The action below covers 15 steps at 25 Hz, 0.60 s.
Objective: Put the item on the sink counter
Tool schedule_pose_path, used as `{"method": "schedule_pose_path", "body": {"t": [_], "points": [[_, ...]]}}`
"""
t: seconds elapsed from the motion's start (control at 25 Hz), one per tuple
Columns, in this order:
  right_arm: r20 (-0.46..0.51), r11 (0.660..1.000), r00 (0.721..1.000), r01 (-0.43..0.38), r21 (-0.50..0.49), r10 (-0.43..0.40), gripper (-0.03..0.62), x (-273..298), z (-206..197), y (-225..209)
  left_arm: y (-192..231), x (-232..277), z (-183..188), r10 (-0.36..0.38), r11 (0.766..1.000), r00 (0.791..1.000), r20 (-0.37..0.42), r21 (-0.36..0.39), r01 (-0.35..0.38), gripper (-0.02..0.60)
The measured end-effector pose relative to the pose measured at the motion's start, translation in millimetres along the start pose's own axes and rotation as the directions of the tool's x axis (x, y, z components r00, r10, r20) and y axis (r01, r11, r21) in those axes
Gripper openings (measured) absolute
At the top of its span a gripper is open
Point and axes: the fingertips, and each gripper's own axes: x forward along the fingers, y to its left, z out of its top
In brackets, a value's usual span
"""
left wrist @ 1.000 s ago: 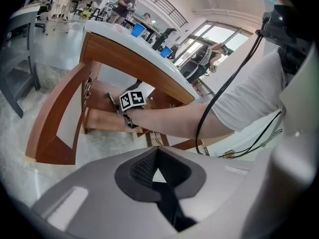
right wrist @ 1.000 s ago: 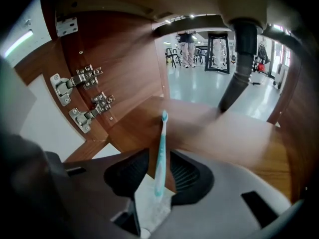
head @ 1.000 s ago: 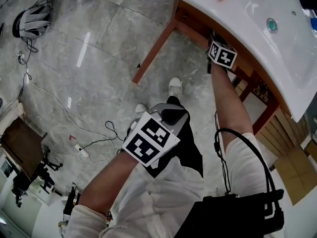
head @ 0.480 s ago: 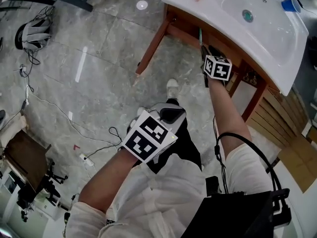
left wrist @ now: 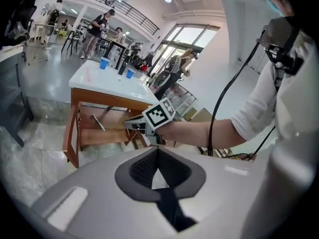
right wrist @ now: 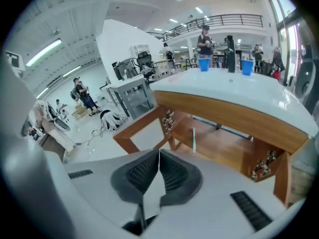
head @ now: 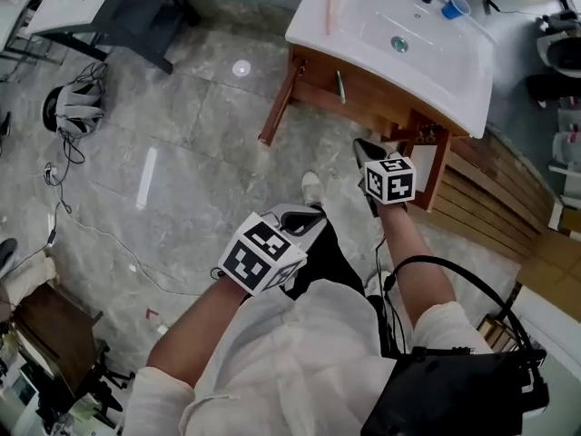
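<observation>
Your right gripper (right wrist: pixel 159 156) jaws have just closed, pressed together, empty; left gripper (left wrist: pixel 158 153) jaws likewise together. The toothbrush (right wrist: pixel 193 139) lies on the shelf (right wrist: pixel 219 151).

I list: counter (head: pixel 454 73) top, smooth glossy white; frame (head: pixel 381 91) beneath, brown varnished wood; floor (head: pixel 182 143), polished grey stone; shirt (head: pixel 300 357), white matt cloth.

Sink counter (head: pixel 427 71) cut off above.
</observation>
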Motion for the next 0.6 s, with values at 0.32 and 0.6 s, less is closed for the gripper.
{"method": "schedule_pose_path", "body": {"t": [0.32, 0.6], "points": [[0.098, 0.999, 0.994, -0.036, -0.017, 0.038, 0.008, -113, 41, 54, -29, -60, -5, 0.005, 0.998, 0.999, 0.041, 0.062, -0.007, 0.005], [0.135, 0.997, 0.99, -0.017, -0.07, 0.027, 0.009, -140, 75, 4, -18, -48, 27, 0.034, 0.994, 0.999, 0.027, 0.099, -0.036, 0.006]]}}
